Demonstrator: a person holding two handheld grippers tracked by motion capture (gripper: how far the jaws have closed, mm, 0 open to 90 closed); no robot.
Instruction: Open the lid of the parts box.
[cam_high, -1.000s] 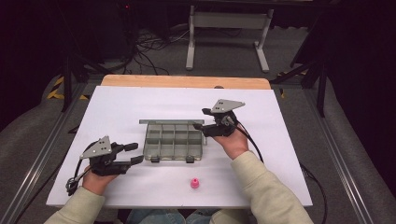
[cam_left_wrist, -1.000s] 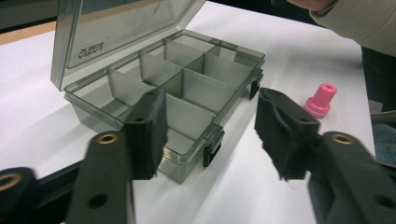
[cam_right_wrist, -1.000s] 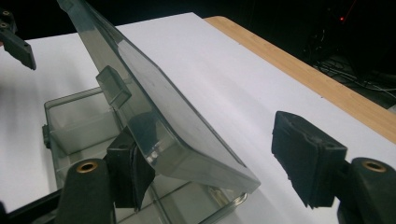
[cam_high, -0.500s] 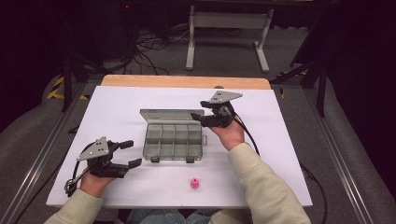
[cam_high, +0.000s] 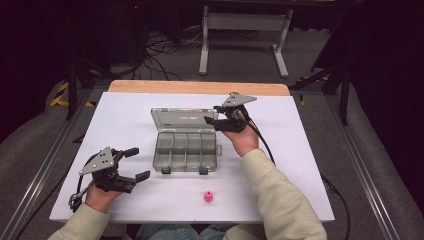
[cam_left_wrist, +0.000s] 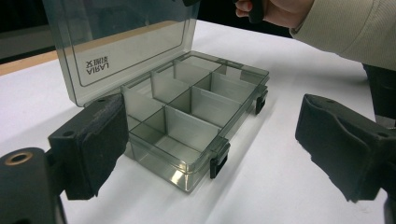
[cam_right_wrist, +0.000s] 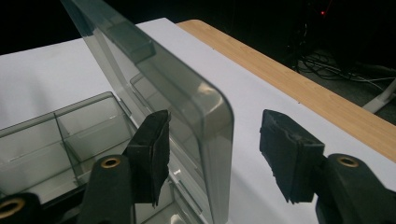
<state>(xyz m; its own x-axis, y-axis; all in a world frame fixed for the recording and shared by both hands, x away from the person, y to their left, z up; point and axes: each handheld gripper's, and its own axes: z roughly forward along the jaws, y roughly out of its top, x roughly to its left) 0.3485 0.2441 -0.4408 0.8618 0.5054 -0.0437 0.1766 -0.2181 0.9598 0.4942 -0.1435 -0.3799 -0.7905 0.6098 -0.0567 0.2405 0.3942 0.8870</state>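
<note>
In the high view, a smoky-grey compartment box sits at the centre of the frame on the white table, its clear lid raised toward the far edge. The right gripper, just right of centre, has its jaws astride the lid's right corner. The left gripper rests at lower left, well apart from the box, and a small pink piece lies near the bottom edge, below the box.

In the left gripper view, the two black jaws stand wide at the lower corners with nothing between them — they have just been opening. The box fills the middle, two latches facing the camera.

In the right gripper view, the lid's rounded corner stands between the pads. The jaws have just been closing; the left pad seems to touch the lid, while the right one stands clear of it — no grip yet.
</note>
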